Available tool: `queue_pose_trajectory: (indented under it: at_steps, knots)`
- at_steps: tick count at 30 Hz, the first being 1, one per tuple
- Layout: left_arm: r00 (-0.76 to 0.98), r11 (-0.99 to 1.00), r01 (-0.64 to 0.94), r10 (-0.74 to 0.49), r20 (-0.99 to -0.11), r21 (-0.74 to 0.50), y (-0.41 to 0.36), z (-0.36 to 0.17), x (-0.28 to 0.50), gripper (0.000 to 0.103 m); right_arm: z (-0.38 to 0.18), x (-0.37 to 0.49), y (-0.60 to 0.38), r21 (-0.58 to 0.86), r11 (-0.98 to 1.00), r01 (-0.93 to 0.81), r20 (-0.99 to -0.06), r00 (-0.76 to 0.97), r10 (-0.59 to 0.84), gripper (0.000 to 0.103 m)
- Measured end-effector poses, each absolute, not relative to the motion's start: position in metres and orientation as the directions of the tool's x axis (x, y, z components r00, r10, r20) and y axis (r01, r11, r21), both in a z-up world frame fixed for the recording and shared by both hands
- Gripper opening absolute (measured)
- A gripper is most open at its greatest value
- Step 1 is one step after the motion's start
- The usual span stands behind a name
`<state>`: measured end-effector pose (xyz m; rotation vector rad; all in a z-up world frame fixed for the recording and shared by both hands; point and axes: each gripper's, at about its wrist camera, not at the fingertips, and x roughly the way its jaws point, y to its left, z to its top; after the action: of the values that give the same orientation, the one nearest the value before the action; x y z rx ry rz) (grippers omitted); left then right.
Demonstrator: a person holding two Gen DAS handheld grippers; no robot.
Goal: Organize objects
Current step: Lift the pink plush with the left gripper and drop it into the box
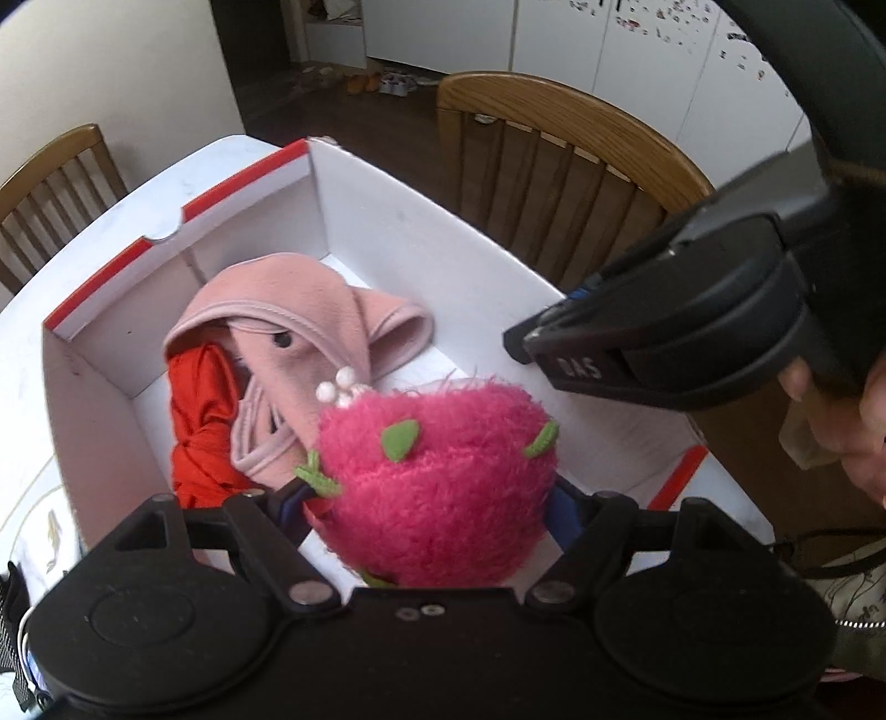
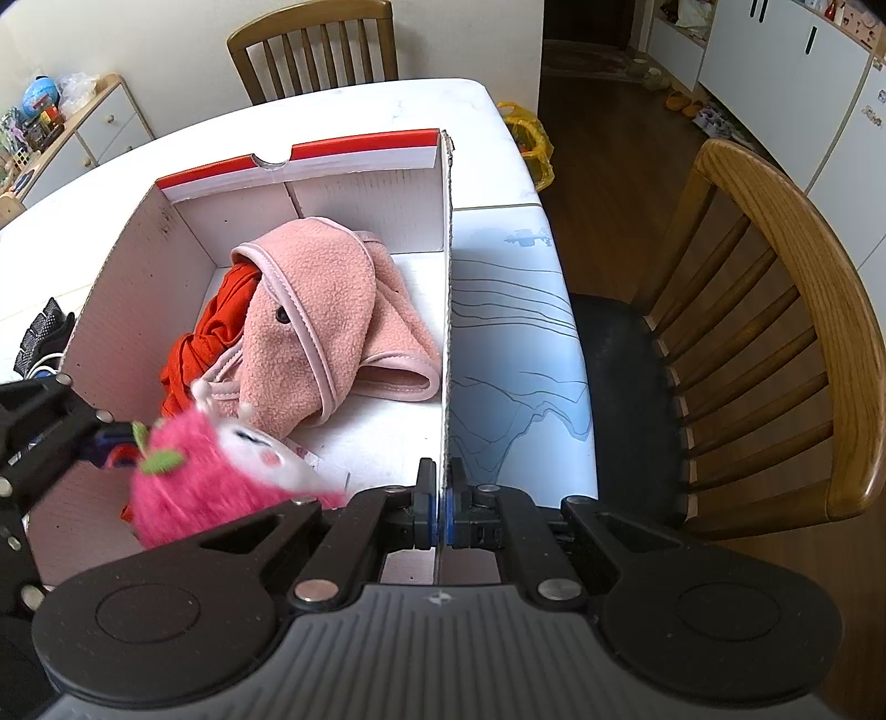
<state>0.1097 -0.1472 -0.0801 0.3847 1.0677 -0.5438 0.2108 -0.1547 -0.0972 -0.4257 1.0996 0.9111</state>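
Observation:
A white cardboard box (image 1: pixel 387 221) with red-edged rim stands on the white table; it also shows in the right wrist view (image 2: pixel 166 266). Inside lie a pink fleece garment (image 1: pixel 299 332) (image 2: pixel 321 310) and an orange cloth (image 1: pixel 202 415) (image 2: pixel 221 321). My left gripper (image 1: pixel 432 498) is shut on a pink plush strawberry toy (image 1: pixel 443 476) (image 2: pixel 221 471), held over the box's near end. My right gripper (image 2: pixel 443 509) is shut on the box's right wall (image 2: pixel 447 310), pinching its top edge. The right gripper's body (image 1: pixel 692 321) shows at the right in the left wrist view.
Wooden chairs stand around the table: one at the far side (image 2: pixel 315 50), one at the right (image 2: pixel 775 332) (image 1: pixel 554 166). A blue-patterned mat (image 2: pixel 509 343) lies right of the box. A dark object (image 2: pixel 41 332) lies left of it. A cabinet with toys (image 2: pixel 55 122) stands at the far left.

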Motion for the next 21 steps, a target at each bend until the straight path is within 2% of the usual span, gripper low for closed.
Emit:
queue_pose_trajectory:
  at_steps: [11,17,21]
  knots:
    - [0.38,0.806,0.591,-0.235,-0.894,0.039,-0.154,-0.082,0.108,0.087,-0.098,0.21,-0.156,0.132,0.577,-0.806,-0.896,0.152,0.418,0.002]
    - [0.383,0.811,0.585,-0.276,-0.882,0.0,-0.147,-0.074,0.106,0.097,-0.098,0.21,-0.156,0.132,0.575,-0.808,-0.896,0.151,0.418,0.002]
    - [0.394,0.825,0.566,-0.287,-0.873,-0.017,-0.14,-0.069,0.108,0.098,-0.098,0.211,-0.156,0.132,0.573,-0.809,-0.896,0.149,0.417,0.002]
